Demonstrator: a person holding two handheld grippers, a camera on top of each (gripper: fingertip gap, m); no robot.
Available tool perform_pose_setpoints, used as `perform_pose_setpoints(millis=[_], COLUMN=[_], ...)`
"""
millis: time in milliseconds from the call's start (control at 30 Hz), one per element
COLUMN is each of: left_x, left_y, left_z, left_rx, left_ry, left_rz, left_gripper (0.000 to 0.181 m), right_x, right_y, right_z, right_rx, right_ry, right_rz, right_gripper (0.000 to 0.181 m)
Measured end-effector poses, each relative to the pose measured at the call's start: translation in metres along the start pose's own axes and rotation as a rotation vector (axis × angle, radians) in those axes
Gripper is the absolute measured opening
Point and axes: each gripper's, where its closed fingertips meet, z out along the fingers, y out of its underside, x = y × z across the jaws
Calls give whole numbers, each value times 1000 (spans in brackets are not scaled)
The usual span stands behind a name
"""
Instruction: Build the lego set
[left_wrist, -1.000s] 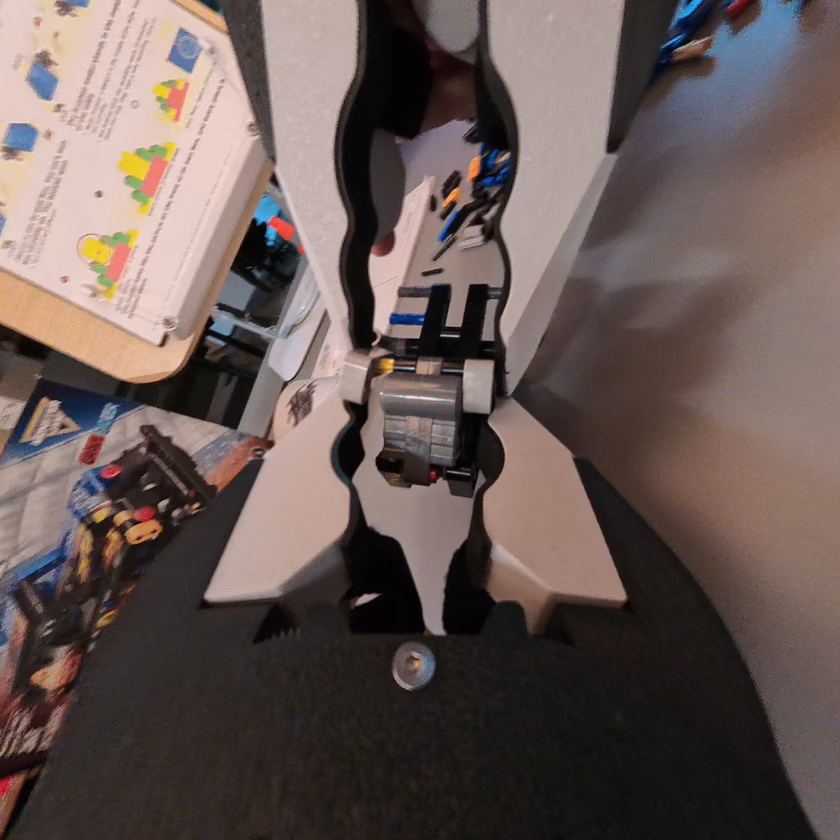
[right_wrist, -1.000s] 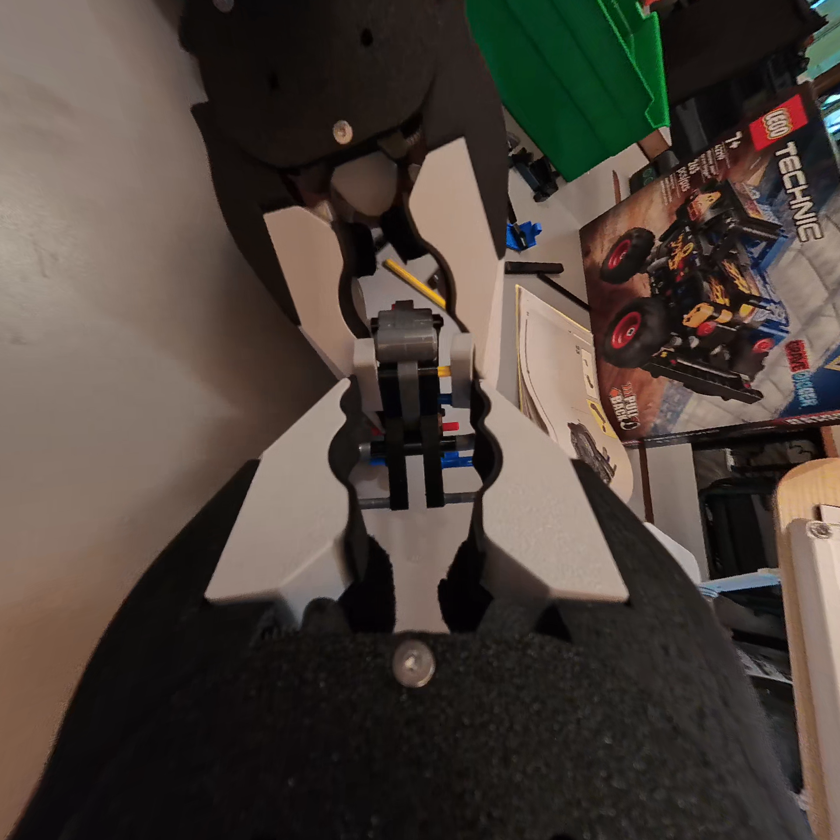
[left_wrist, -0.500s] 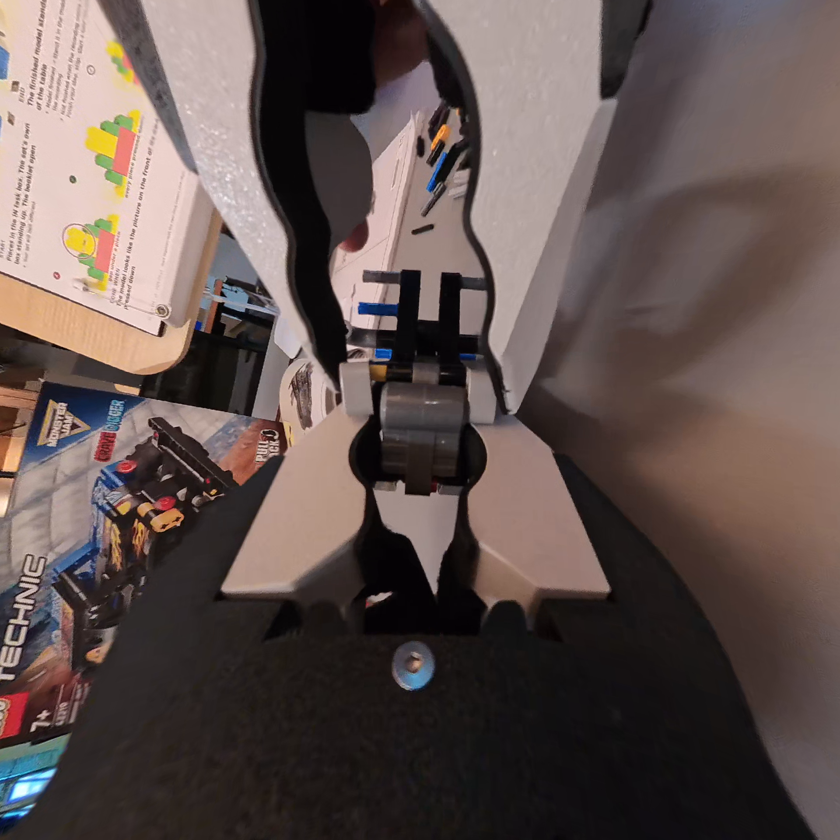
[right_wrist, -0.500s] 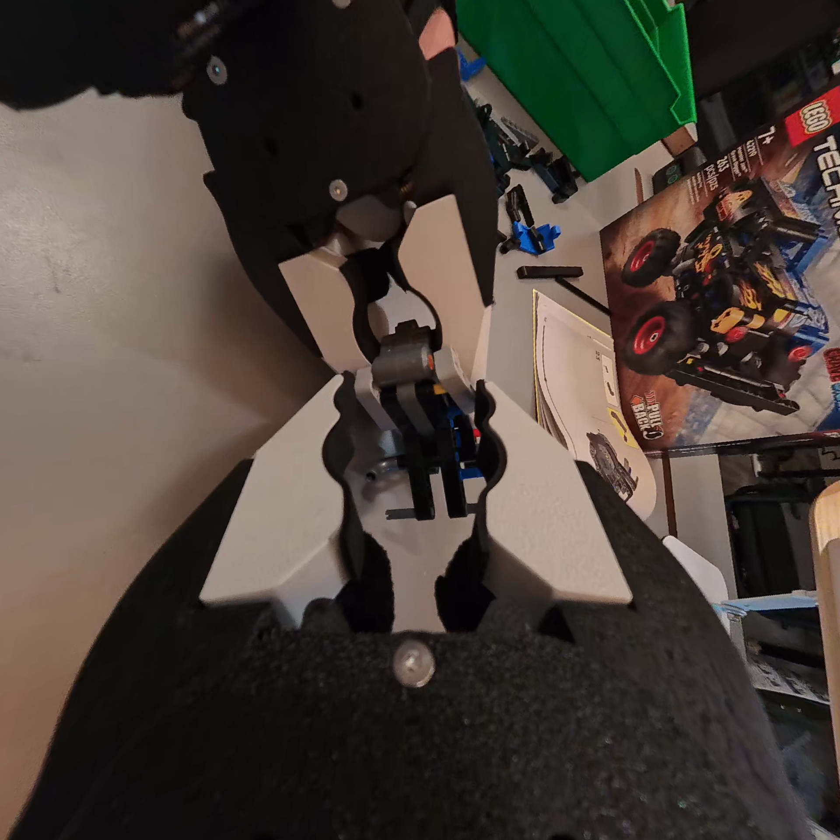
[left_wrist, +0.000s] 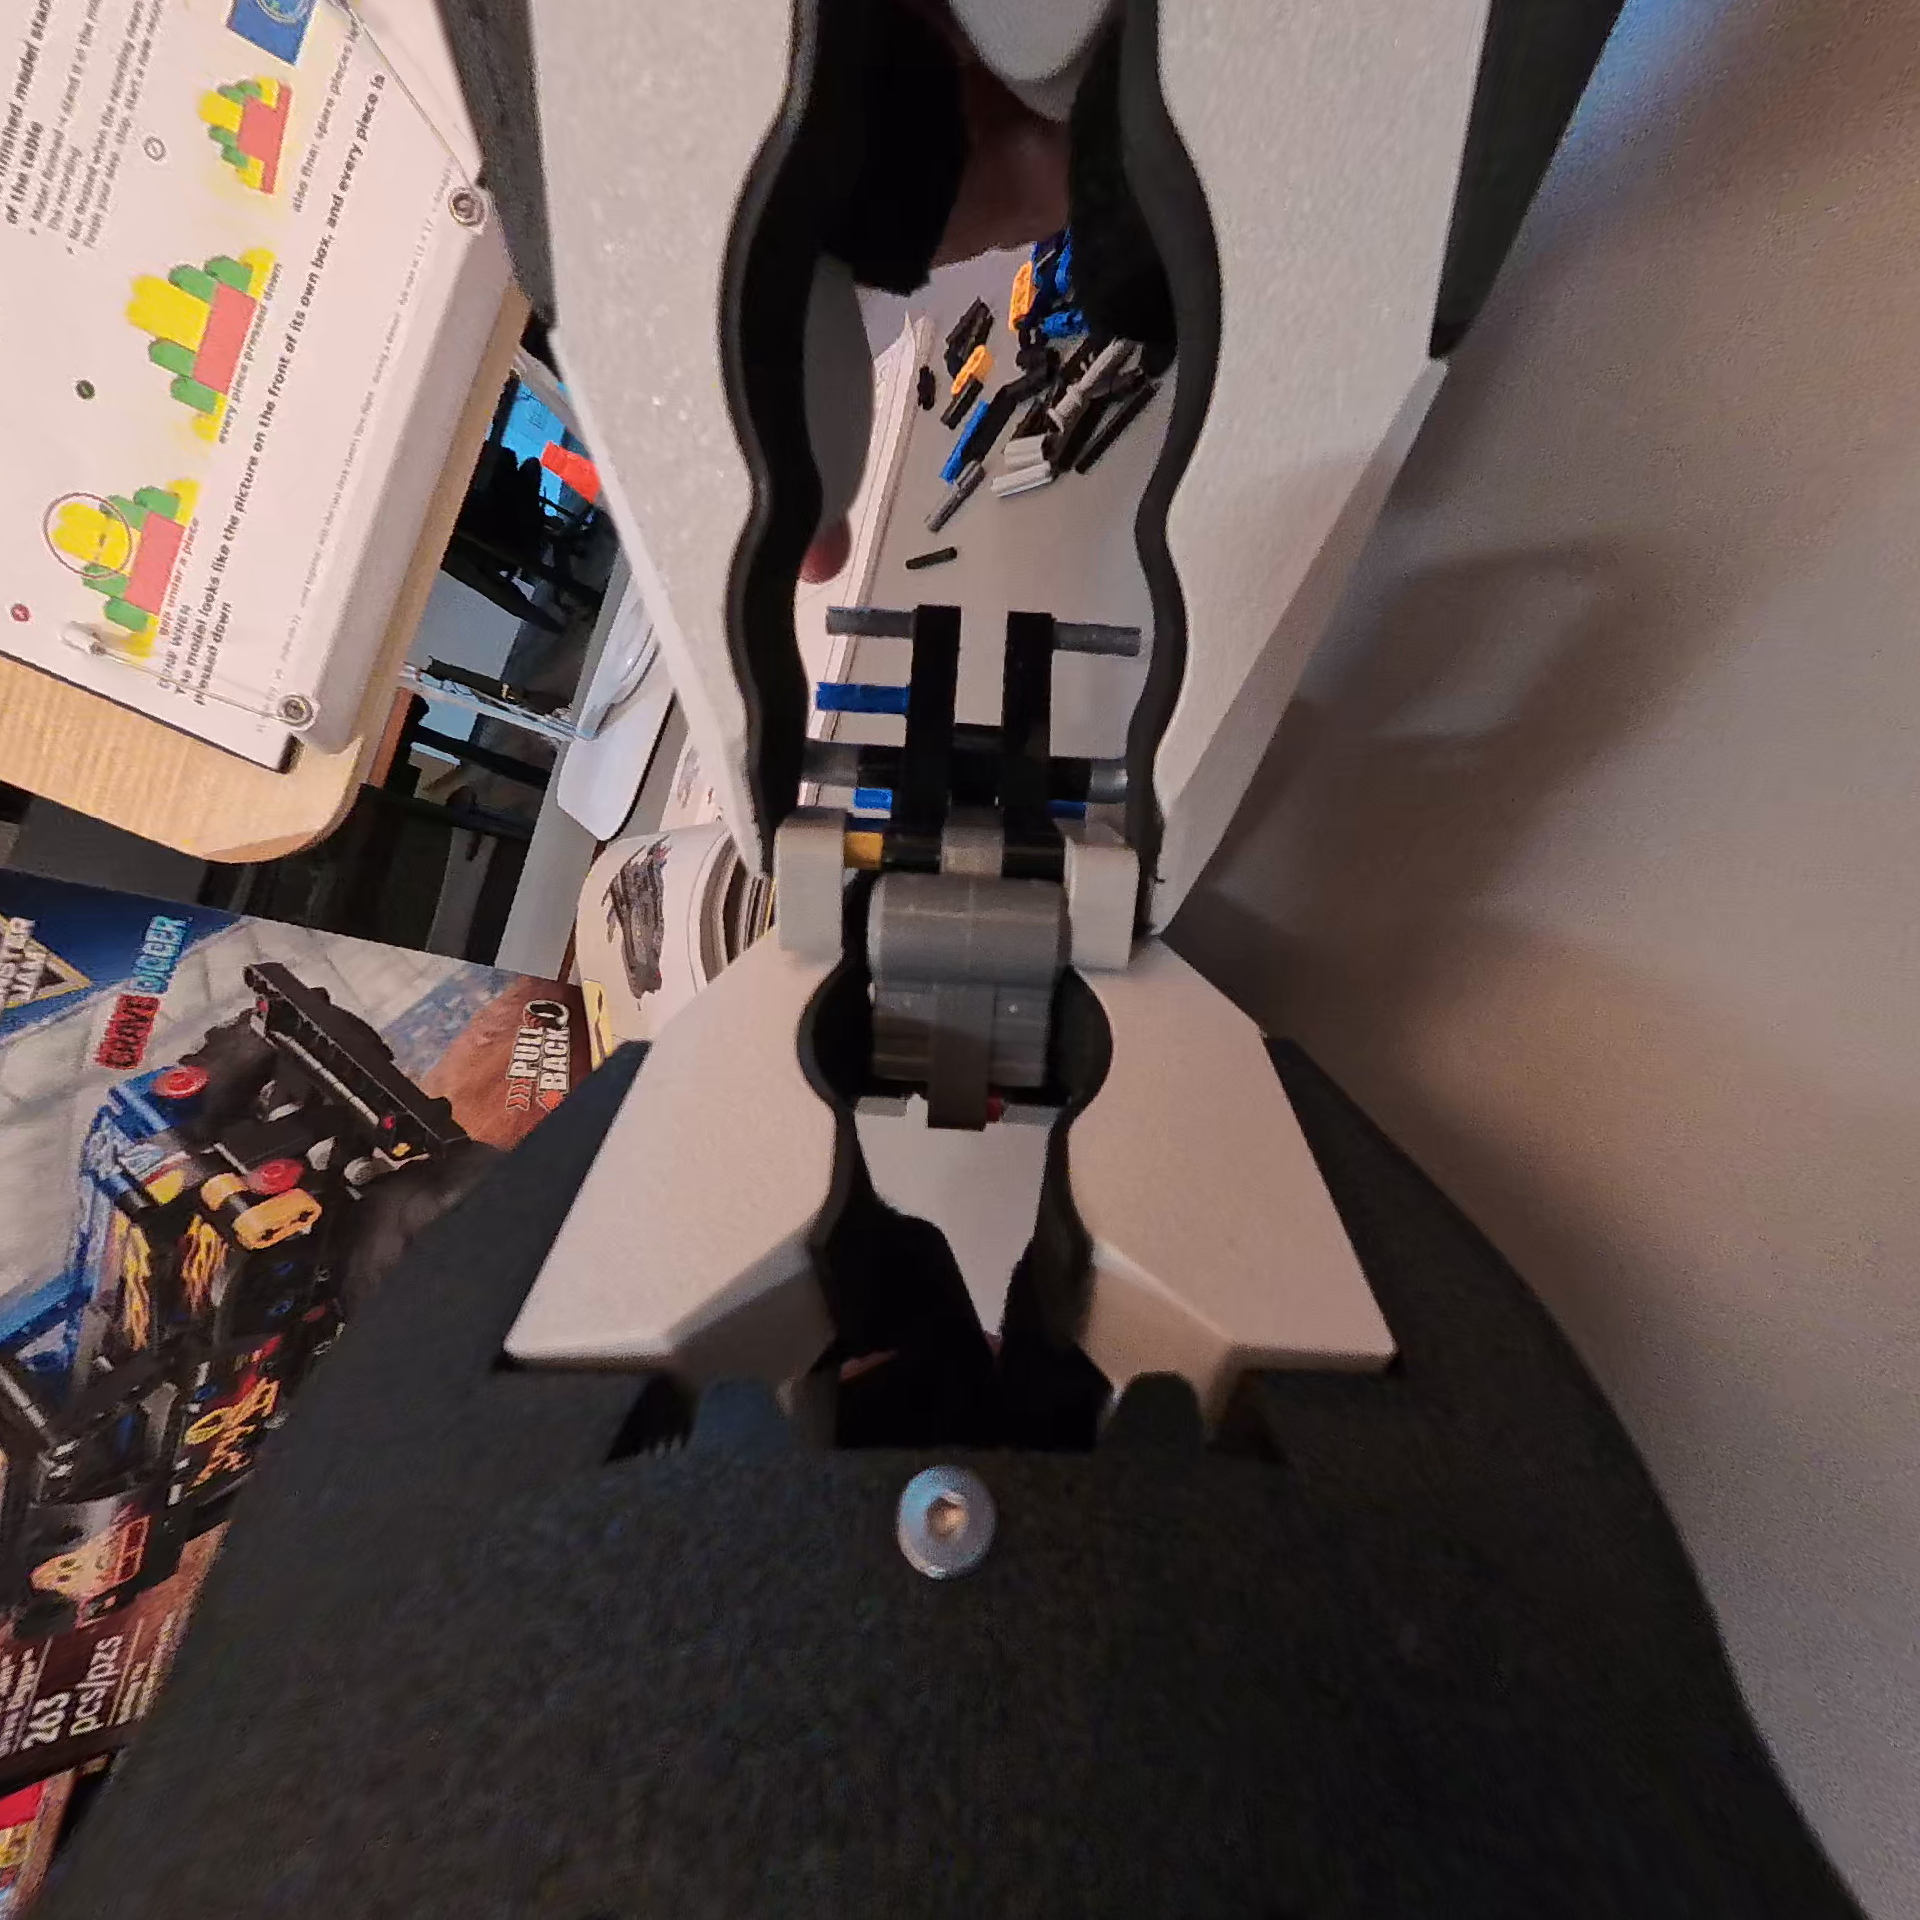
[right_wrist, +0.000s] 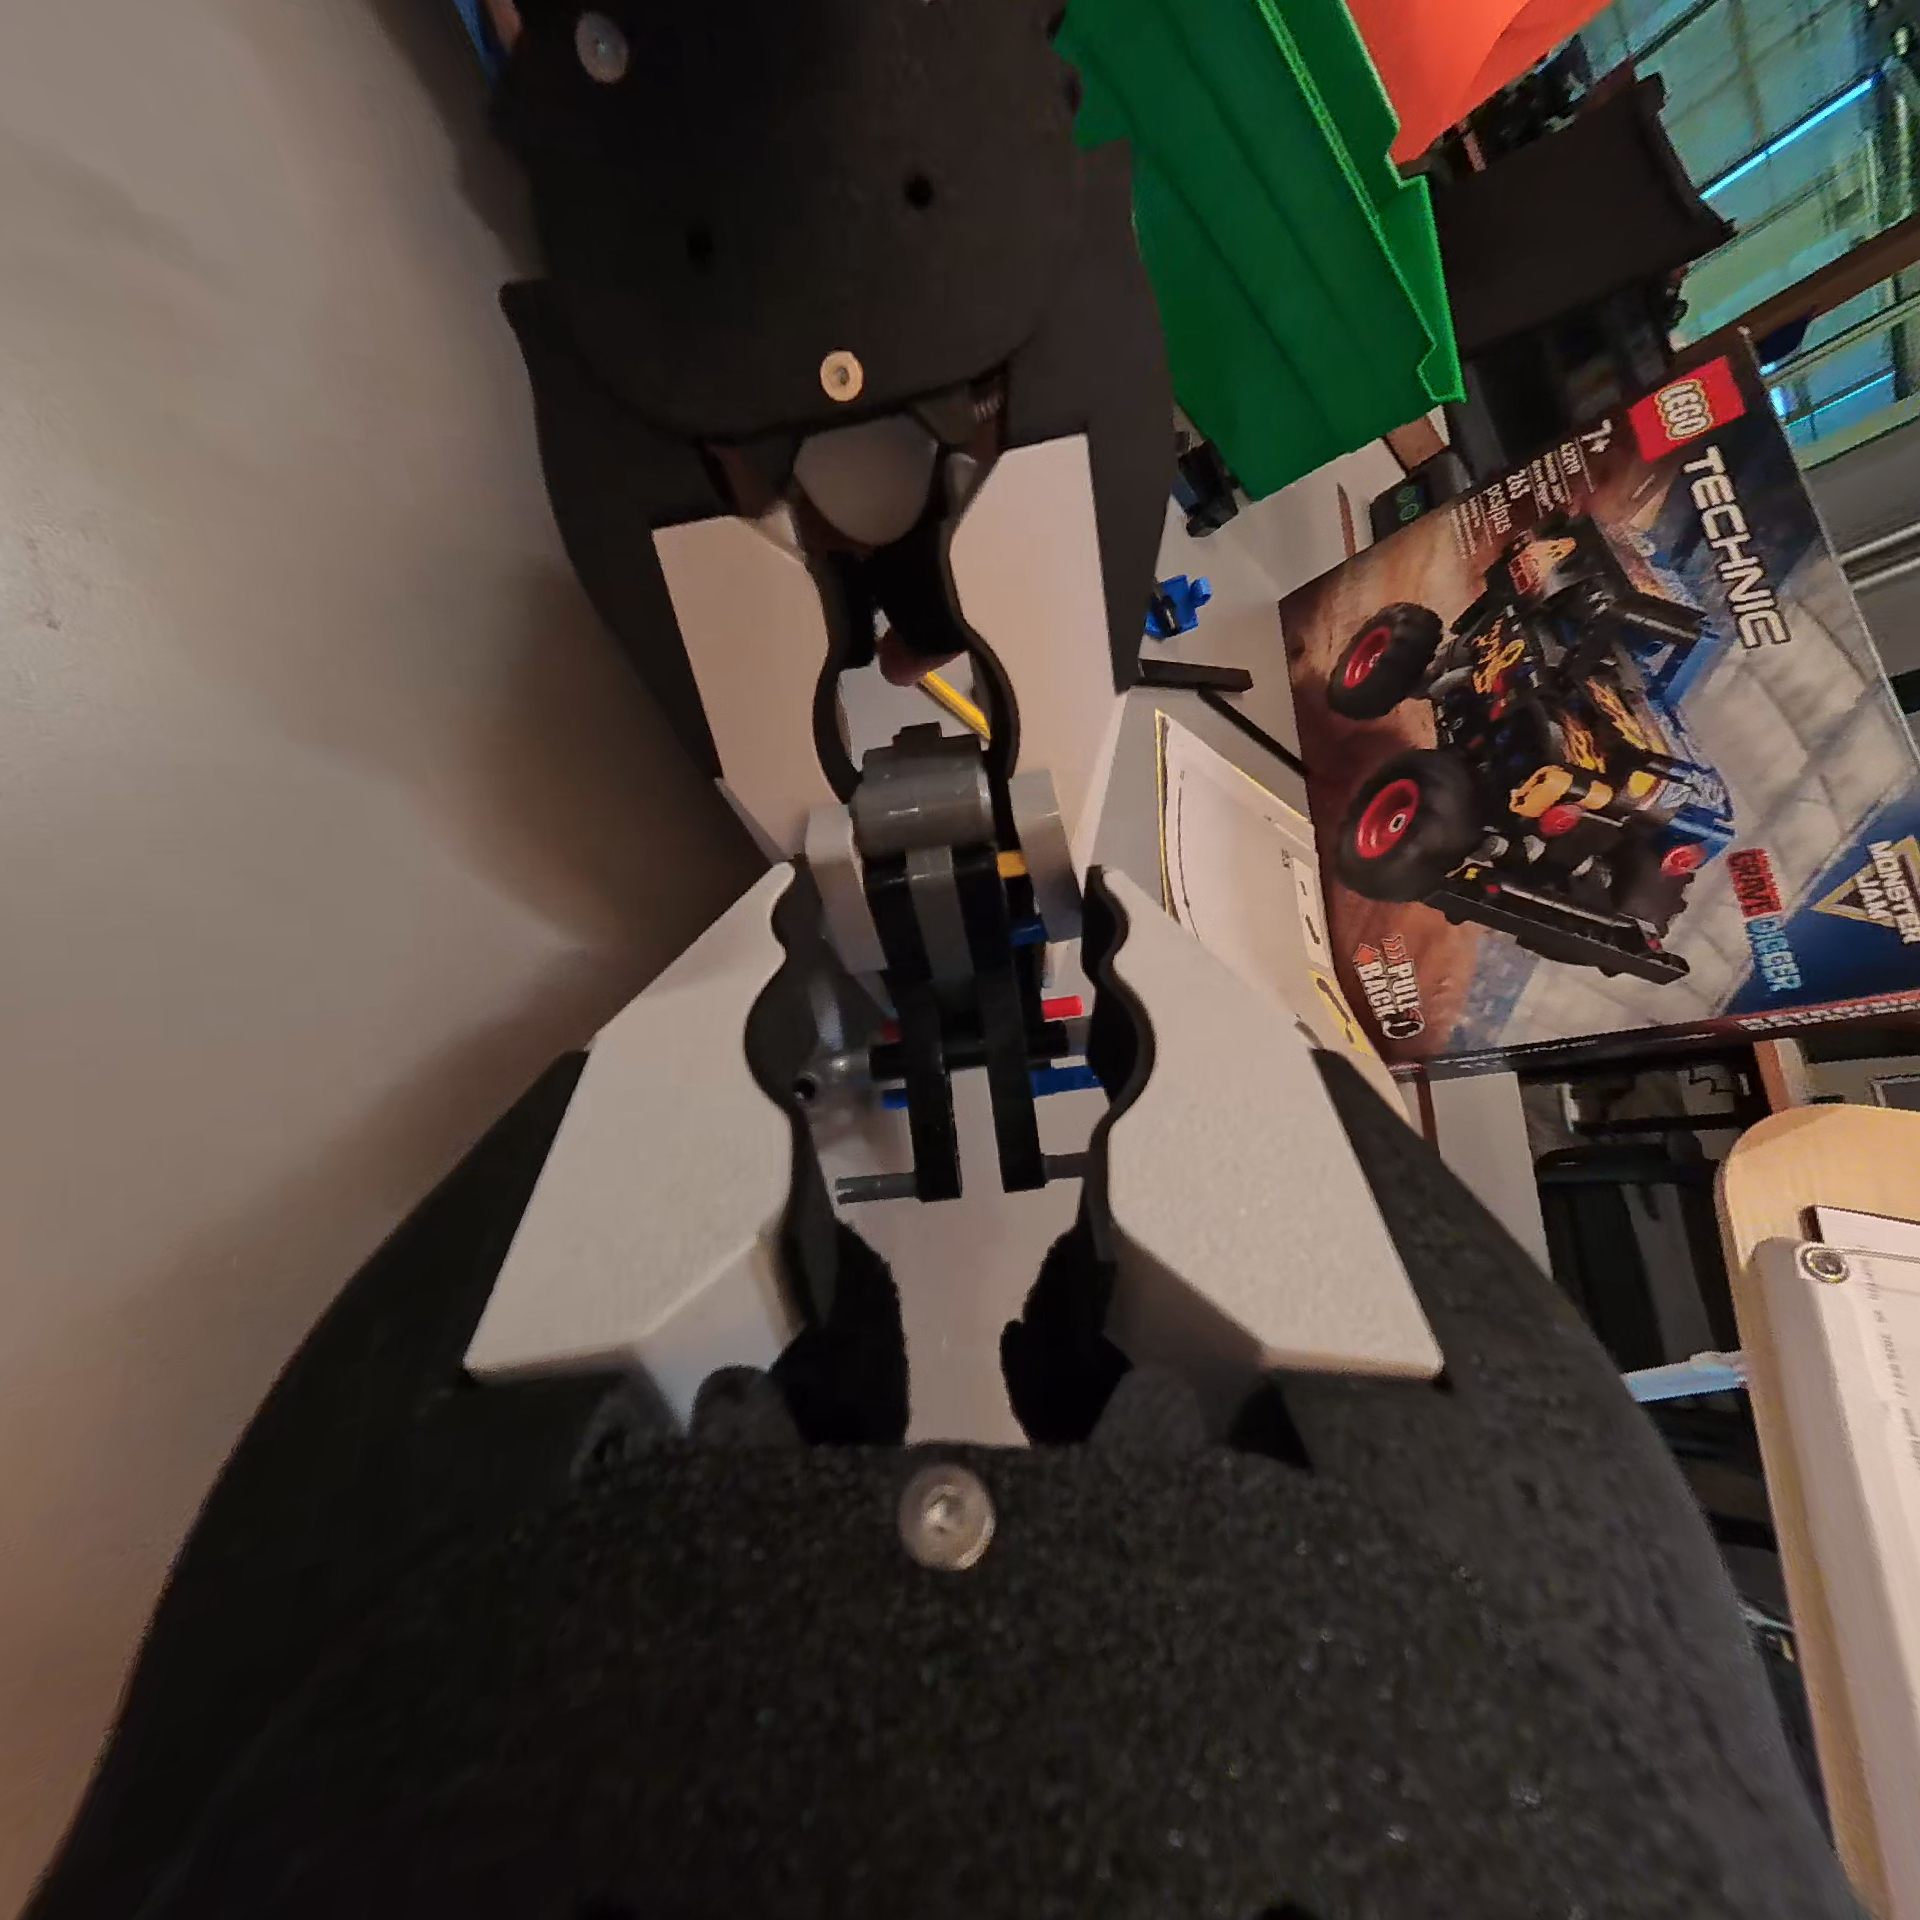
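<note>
Left wrist view: the left tool (left_wrist: 961, 1023) is closed on the grey end of the half-built model (left_wrist: 966, 935), likely steadying it; the right tool (left_wrist: 961, 727) faces it from ahead.

Right wrist view: the right tool (right_wrist: 940, 1023) is narrowed around the model's black beams (right_wrist: 961, 1039), though contact is unclear. The set's box (right_wrist: 1579, 717) stands off to its right on the tabletop (right_wrist: 1236, 540).

Each gripper, left gripper (left_wrist: 961, 997) and right gripper (right_wrist: 940, 1049), has pale grey angular fingers (left_wrist: 707, 1174) with wavy black inner edges, a black textured body, and a silver screw (right_wrist: 945, 1522) at 6 o'clock.
</note>
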Motion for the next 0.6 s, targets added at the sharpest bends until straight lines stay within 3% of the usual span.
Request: perform_pose_setpoints(millis=[333,600], left_x=[-1,-2], left_y=[1,1], left_z=[1,3], left_rx=[-12,-18], left_ry=[-3,-33], left_rz=[2,65], left_gripper=[27,27], right_x=[0,-1], right_y=[2,6], right_z=[0,0], right_rx=[-7,-40], right_ry=[26,88], right_rz=[53,-23], right_gripper=[50,49])
